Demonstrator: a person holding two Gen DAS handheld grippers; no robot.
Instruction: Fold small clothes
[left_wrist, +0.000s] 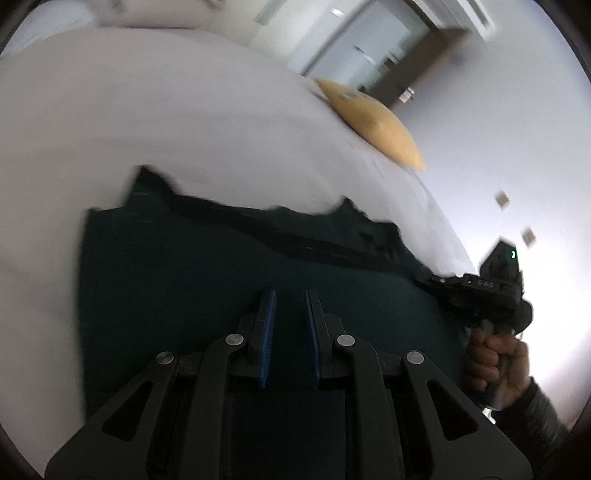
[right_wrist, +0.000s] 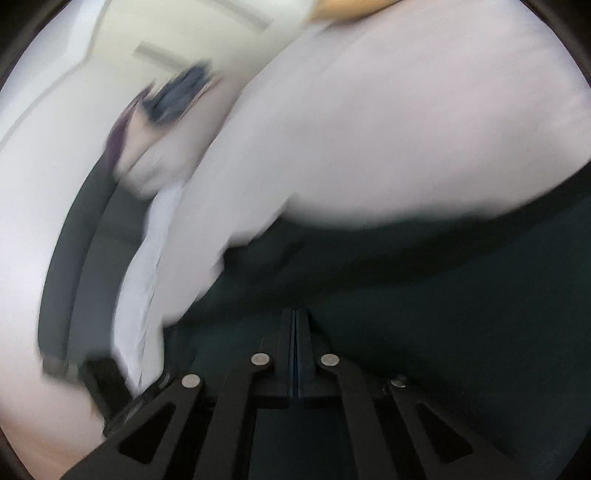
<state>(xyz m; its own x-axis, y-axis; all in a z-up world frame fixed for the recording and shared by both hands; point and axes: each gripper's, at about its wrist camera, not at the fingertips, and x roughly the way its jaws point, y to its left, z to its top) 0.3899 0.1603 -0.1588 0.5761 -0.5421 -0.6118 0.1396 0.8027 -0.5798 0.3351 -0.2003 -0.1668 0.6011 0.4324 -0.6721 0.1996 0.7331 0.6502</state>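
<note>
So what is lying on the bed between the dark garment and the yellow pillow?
Only bare white sheet lies between the dark garment and the yellow pillow, in the left wrist view; nothing else shows there.

No text, label, brand or number could be read in either view. Small pale marks on the right gripper's (left_wrist: 480, 284) black body, beside its green light, were too blurred to make out.
</note>
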